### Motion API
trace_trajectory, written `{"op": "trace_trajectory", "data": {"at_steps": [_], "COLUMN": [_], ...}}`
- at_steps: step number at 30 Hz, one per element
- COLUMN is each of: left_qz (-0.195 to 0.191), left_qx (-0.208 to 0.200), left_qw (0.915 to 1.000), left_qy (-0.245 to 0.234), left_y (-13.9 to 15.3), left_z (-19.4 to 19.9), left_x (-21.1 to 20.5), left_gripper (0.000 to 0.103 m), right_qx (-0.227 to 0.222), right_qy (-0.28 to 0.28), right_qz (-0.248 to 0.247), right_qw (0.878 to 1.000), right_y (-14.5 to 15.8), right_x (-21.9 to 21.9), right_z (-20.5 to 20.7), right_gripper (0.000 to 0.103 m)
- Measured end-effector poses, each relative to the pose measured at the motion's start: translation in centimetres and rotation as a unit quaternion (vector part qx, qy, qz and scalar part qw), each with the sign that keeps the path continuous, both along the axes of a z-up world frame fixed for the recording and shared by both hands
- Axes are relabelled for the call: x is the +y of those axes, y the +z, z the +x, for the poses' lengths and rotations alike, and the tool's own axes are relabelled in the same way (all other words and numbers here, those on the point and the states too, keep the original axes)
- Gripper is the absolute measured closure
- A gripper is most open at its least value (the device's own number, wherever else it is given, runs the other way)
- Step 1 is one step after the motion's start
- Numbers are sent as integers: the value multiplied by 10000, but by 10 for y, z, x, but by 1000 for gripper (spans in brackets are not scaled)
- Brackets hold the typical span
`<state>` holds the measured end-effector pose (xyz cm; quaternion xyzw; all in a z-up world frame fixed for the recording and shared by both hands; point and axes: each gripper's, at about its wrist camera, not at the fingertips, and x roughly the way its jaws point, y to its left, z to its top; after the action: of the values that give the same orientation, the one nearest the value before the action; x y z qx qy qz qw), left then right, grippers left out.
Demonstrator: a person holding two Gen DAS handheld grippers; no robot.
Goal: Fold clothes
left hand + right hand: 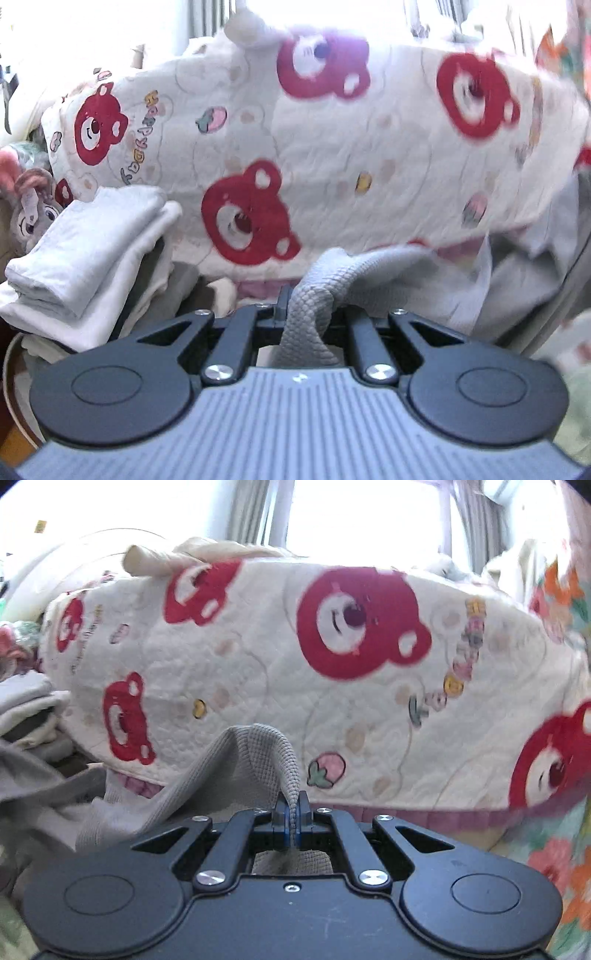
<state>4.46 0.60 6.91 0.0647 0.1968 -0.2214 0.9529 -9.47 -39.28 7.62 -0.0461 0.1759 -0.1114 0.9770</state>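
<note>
A grey waffle-knit garment (399, 266) hangs between both grippers. My left gripper (306, 306) is shut on a bunched edge of it, which drapes down over the jaws. My right gripper (293, 812) is shut on another edge of the same grey garment (236, 768), the cloth pinched thin between the blue-edged pads and rising in a peak above them. The rest of the garment trails down and to the side, blurred in both views.
A cream quilt with red bear faces (332, 147) (332, 672) lies bunched across the background. A stack of folded pale clothes (85, 251) sits at the left, a plush toy (33, 214) beside it. Floral bedding (554, 856) shows at the right. Bright windows behind.
</note>
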Motion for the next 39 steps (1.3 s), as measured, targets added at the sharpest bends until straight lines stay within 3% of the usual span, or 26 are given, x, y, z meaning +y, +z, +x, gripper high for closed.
{"op": "trace_trajectory", "data": {"at_steps": [5, 12, 16, 21, 26, 29, 31, 36, 39], "left_qz": [231, -2, -439, 31, 369, 666, 957, 1723, 1857], "left_qx": [-609, -579, -507, -1074, -1023, -810, -618, 136, -102], "left_qw": [9979, 9983, 9971, 9927, 9923, 9937, 9930, 9849, 9823], "left_qy": [35, -65, -352, -546, -584, -405, -307, -122, 231], "left_y": [33, 68, 115, 170, 203, 180, 146, 36, -3], "left_z": [-26, -55, -76, -107, -85, -45, -12, 83, 128], "left_x": [-7, 15, 23, 9, -6, -23, -38, -83, -111], "left_gripper": [95, 95, 95, 95, 95, 95, 95, 95, 94], "right_qx": [-218, -477, -641, -772, -550, -284, 20, 872, 1233], "right_qy": [430, 579, 739, 994, 1093, 1068, 1059, 716, 551], "right_qz": [-499, -582, -492, -384, 123, 632, 970, 1124, 1160], "right_qw": [9976, 9955, 9940, 9913, 9924, 9919, 9896, 9872, 9840], "right_y": [45, 93, 126, 168, 211, 216, 199, 115, 64], "right_x": [19, 9, 5, 6, -24, -55, -80, -114, -121], "right_z": [-34, -93, -132, -163, -164, -141, -111, -12, 56], "right_gripper": [99, 100, 99, 99, 99, 99, 99, 99, 99]}}
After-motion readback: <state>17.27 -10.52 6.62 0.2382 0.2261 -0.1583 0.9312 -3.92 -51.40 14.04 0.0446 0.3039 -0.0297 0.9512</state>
